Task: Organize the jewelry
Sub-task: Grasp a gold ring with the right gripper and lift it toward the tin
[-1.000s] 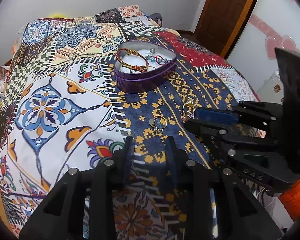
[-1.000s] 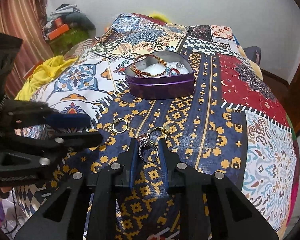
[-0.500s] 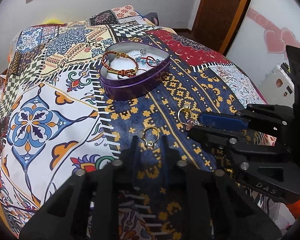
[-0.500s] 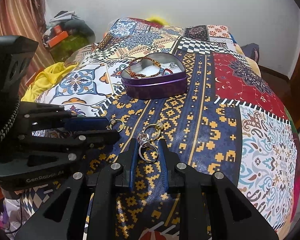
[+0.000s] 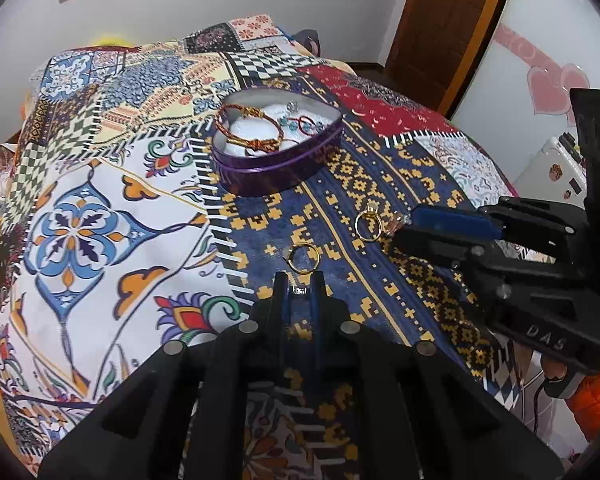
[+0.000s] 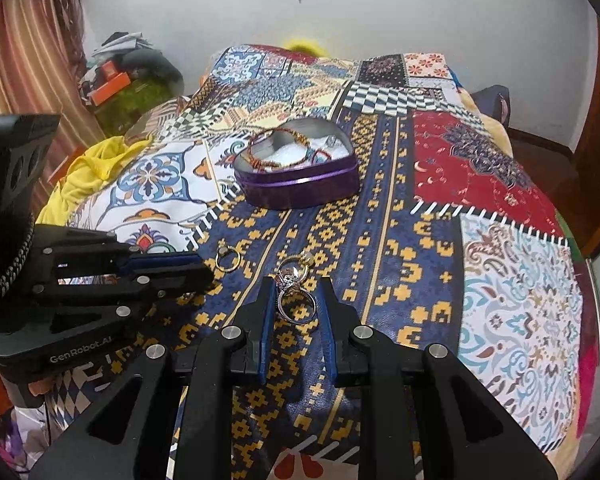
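A patchwork bedspread [image 6: 500, 280] covers the bed, and everything is placed here against the purple heart-shaped tin [image 6: 300, 188] standing open on it. Inside the tin lie a braided bracelet [image 5: 248, 128] and a few smaller pieces.

On the cloth nearer than the tin, the left gripper [image 5: 299, 278] sits low, its jaws a narrow gap apart and holding nothing; a plain gold ring [image 5: 303, 258] lies just past its tips, on the tin's side. The right gripper [image 6: 296, 300] is spread open with a silver stone-set ring [image 6: 294, 296] lying flat between its fingers, apparently untouched. A second gold ring [image 6: 298, 262] sits just beyond that, toward the tin.

The step appears to be picking up rings for the tin. The right jaws should probably close slowly across the silver band, pressed lightly into the soft cloth so it does not skate away or drag its gold neighbour.
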Motion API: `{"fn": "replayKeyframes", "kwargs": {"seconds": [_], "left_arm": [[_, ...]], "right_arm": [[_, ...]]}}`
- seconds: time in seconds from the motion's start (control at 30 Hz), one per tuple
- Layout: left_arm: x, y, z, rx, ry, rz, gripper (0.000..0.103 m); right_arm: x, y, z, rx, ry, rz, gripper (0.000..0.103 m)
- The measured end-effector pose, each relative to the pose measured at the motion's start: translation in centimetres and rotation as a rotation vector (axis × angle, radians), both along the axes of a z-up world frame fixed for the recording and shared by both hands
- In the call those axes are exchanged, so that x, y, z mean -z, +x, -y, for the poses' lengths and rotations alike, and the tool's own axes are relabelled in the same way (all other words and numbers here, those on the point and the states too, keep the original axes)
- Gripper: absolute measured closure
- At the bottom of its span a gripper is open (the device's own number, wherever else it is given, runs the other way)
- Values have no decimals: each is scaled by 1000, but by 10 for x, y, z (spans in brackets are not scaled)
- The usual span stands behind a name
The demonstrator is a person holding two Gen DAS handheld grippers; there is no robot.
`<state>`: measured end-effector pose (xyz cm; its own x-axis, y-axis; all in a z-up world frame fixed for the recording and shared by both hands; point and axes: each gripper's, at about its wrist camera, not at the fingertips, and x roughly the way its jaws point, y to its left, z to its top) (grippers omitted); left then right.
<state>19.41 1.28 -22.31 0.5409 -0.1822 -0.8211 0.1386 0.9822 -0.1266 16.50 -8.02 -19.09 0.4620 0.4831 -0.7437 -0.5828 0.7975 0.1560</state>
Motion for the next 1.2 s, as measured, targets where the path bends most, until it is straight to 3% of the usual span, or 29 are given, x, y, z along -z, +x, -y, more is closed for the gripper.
{"fn": "replayKeyframes", "kwargs": {"seconds": [0.73,1.2], "left_arm": [[-70,13,-10,-29,-7,192,94],[-71,49,-26,-70,-21,212,94]], "right_arm": [[-62,16,-2,38,73,157,85],[-62,52,-20,40,78,162,85]]}}
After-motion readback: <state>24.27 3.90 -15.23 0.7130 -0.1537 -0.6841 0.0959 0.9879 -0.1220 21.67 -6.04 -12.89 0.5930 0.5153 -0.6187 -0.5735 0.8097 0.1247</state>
